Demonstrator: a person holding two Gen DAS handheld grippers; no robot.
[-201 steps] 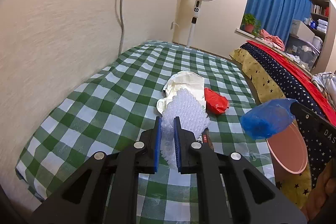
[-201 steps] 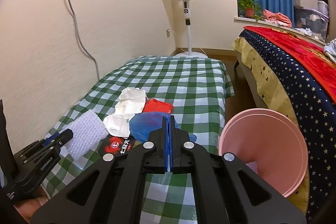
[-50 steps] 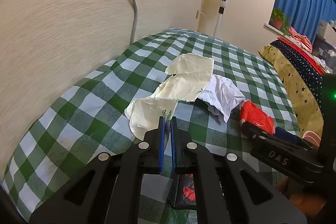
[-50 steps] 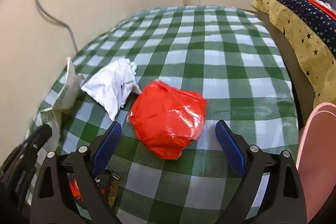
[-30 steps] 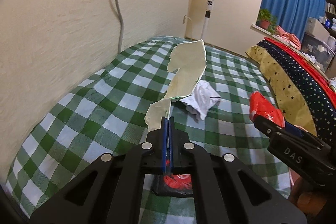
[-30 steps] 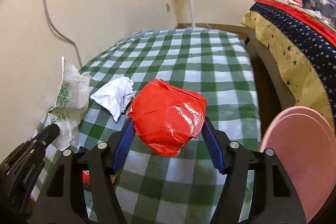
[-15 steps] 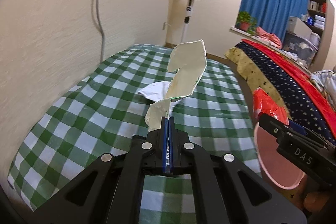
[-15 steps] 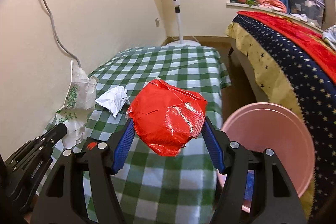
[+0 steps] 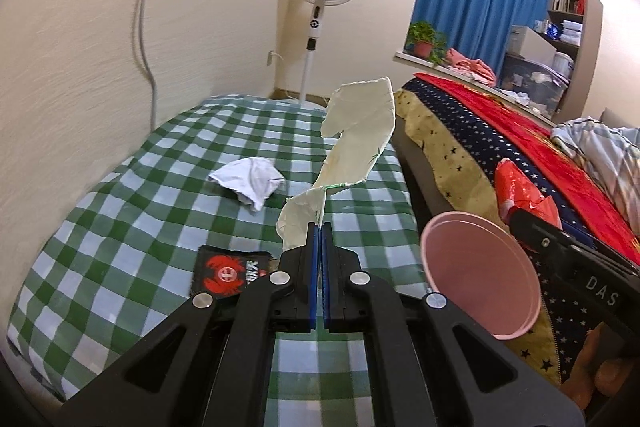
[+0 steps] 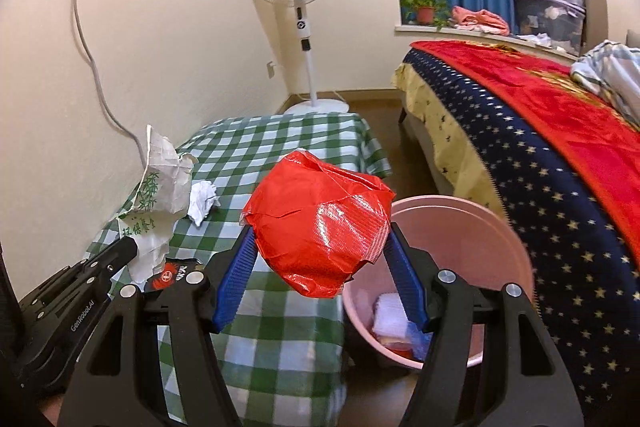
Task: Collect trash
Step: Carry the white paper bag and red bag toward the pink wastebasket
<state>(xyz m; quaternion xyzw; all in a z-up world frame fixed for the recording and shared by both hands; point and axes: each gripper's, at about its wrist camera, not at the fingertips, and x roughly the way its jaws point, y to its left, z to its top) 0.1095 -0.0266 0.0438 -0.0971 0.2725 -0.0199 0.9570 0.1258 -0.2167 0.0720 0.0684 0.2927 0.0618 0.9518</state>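
My pink bin [image 10: 460, 223] beside the checked table [image 9: 140, 211] holds white and blue scraps. My right gripper [image 10: 320, 259] clamps a red bag [image 10: 320, 227] near its rim; my left gripper [image 9: 319, 247] pinches cream paper [image 9: 360, 131] above the table.

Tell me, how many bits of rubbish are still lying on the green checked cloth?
2: a crumpled white paper ball mid-cloth, and a flat black packet with a red crab print near the front edge. The grippers may hide others.

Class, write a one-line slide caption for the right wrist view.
Right gripper holds a crumpled red wrapper beside the pink bin at the edge of the checked table.
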